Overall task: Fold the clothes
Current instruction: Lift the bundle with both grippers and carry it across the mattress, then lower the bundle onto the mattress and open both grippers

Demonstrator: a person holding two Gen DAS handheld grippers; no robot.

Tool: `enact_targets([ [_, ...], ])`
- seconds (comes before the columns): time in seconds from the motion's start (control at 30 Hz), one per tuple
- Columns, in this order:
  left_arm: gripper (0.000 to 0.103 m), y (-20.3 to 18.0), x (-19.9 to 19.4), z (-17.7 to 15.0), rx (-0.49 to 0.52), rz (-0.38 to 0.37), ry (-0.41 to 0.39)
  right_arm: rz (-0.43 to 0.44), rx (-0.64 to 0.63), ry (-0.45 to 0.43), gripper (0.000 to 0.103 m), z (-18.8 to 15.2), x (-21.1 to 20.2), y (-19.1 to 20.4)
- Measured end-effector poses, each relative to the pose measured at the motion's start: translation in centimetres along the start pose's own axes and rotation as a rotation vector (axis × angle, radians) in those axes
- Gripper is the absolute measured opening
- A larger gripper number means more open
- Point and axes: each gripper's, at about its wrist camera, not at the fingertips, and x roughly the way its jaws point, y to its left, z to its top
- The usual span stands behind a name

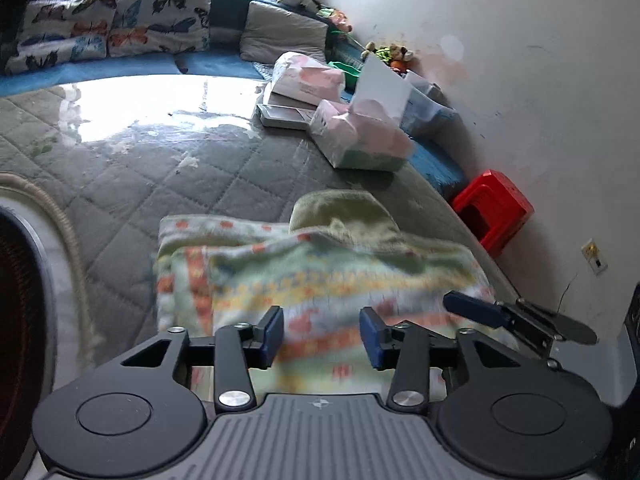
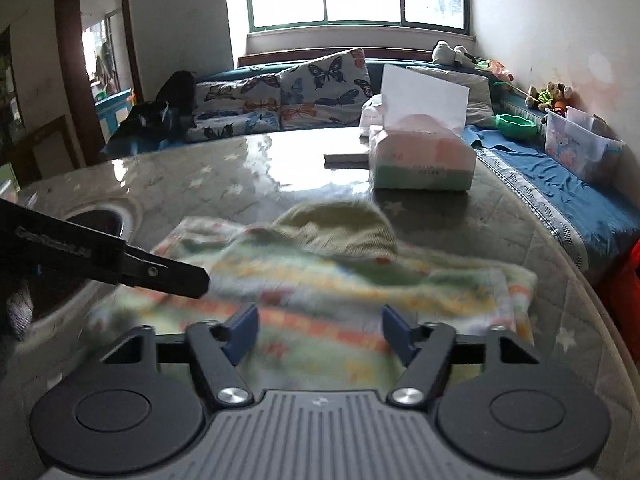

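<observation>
A pale green patterned garment [image 1: 312, 276] with orange and yellow bands lies partly folded on the quilted grey table [image 1: 168, 184], its olive ribbed collar [image 1: 344, 212] at the far side. My left gripper [image 1: 322, 336] is open and empty just above the garment's near edge. In the right wrist view the same garment [image 2: 332, 280] lies ahead, and my right gripper [image 2: 320, 332] is open and empty over its near edge. The right gripper's finger shows at the garment's right edge in the left wrist view [image 1: 476, 308]; the left gripper shows at the left in the right wrist view [image 2: 160, 272].
Tissue packs [image 1: 360, 136] [image 2: 420, 160] and a flat white device [image 1: 284, 116] sit at the table's far side. A round dark basin [image 2: 96, 220] sits at the left. A red stool [image 1: 492, 208] stands right of the table, with a bench holding butterfly pillows [image 2: 280, 92] behind.
</observation>
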Motion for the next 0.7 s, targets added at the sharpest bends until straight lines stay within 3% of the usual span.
enact_targets([
  [0.27, 0.048, -0.2, -2.4, -3.6, 0.076, 0.050, -0.029, -0.055, 0.000, -0.015, 0.079, -2.9, -2.3, 1.5],
  [0.57, 0.053, -0.7, -2.6, -4.8, 0.126, 0.081, -0.057, -0.076, 0.050, -0.028, 0.086, -3.8, -2.8, 1.4],
  [0.7, 0.066, -1.1, -3.2, -5.1, 0.139, 0.083, -0.065, -0.088, 0.046, -0.039, 0.094, -4.0, -3.0, 1.7],
])
